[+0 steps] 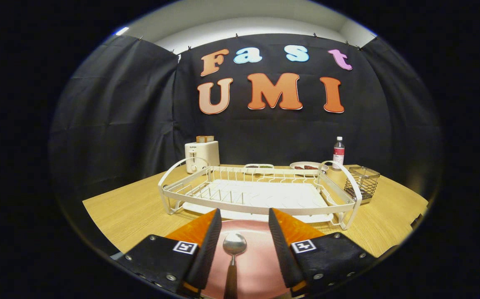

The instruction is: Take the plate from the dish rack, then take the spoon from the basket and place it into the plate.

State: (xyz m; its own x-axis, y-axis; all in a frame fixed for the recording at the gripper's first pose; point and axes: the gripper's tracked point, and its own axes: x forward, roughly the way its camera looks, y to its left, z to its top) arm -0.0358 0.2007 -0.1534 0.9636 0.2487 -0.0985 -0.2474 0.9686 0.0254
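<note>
Now: gripper (243, 218) fingers well apart, gripping nothing. Spoon (233, 249) between them, bowl forward, lying on pink plate (256, 265) on table (136, 211). Rack (260, 191) just beyond fingertips, basket (362, 182) at its right end. Toaster (201, 155), bottle (338, 153) behind.

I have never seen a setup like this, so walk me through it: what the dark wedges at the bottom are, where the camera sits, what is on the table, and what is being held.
The camera rides on a handheld gripper and looks forward along its two fingers, the wedges at the bottom. Its jaws stand apart. A spoon lies between them on a pink plate, with neither finger touching it, so nothing is held. Just beyond sits a white dish rack on the wooden table. Right of the rack is a wire basket. Behind are a toaster, a bottle and two small dishes of food.
</note>
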